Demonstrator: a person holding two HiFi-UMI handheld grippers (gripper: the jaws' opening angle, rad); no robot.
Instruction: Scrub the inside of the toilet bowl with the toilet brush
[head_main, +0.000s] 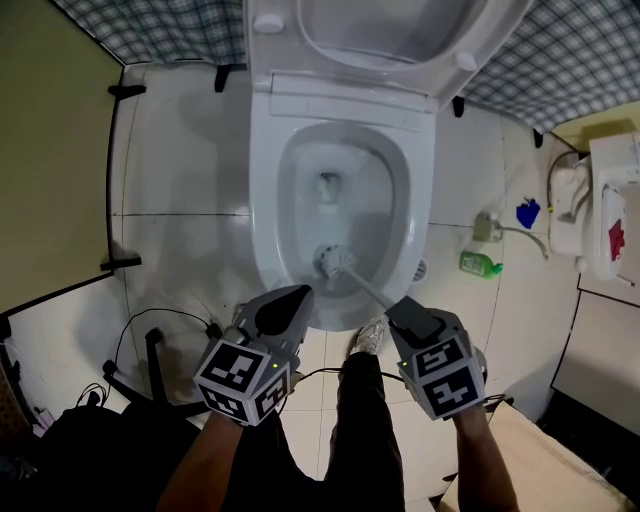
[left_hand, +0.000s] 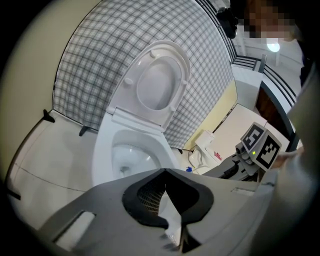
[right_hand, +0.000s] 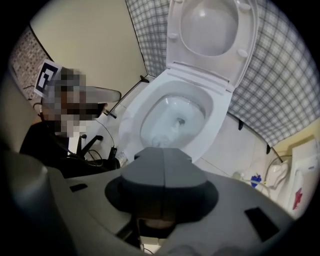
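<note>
- Head view: the white ceramic toilet bowl is standing open on the pale tiled floor, its white seat and lid tipped up at the back edge.
- The toilet brush, with a round whitish bristle head and a slim pale handle, is lying inside the bowl. Its head is sitting against the inner wall near the front rim, and its handle is slanting up over the rim's front right part.
- The right gripper is pinching the top of that handle, pointing steeply down.
- The left gripper is hovering just beside the front rim, carrying nothing.
- A green plastic bottle is lying on the floor, to the right of the bowl.
- Left gripper view: the left gripper is showing its jaw tips pressed together with nothing between them, aimed at the toilet bowl.
- Right gripper view: the right gripper is showing its jaws drawn close along a thin seam above the bowl's front rim. The jaws are covering the handle here.
</note>
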